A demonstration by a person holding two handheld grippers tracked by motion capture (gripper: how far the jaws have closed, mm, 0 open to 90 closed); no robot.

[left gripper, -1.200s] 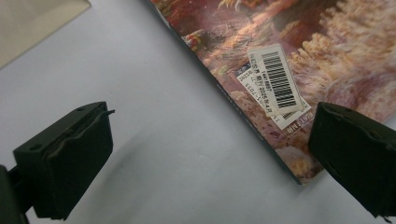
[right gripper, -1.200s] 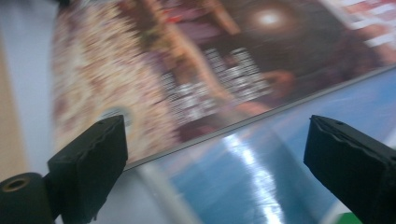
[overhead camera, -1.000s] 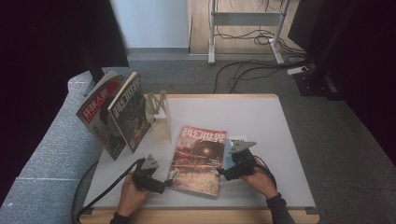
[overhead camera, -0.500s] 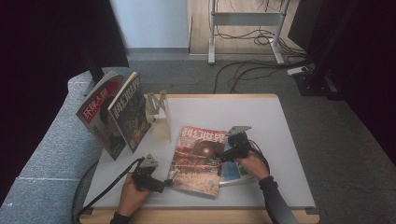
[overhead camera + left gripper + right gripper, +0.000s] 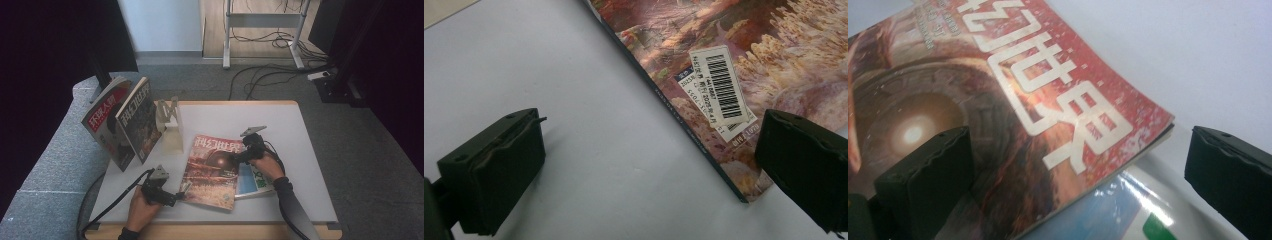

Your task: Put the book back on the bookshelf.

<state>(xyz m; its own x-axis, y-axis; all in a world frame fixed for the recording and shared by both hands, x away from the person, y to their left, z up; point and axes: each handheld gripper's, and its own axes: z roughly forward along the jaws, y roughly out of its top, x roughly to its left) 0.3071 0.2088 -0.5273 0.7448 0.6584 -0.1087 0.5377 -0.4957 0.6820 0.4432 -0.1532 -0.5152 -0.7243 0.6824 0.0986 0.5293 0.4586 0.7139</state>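
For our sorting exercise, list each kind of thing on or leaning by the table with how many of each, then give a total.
Magazines standing in the rack: 2, a red-covered one and a dark-covered one
Magazines lying flat: 2, a red one on top of a blue-and-white one
Rack: 1
Grippers: 2, left gripper and right gripper
Total: 7

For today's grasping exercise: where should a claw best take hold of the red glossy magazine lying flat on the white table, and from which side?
Probably the red glossy magazine at its right edge, from the right: it overhangs the blue magazine, leaving a gap where the open right claw hovers.
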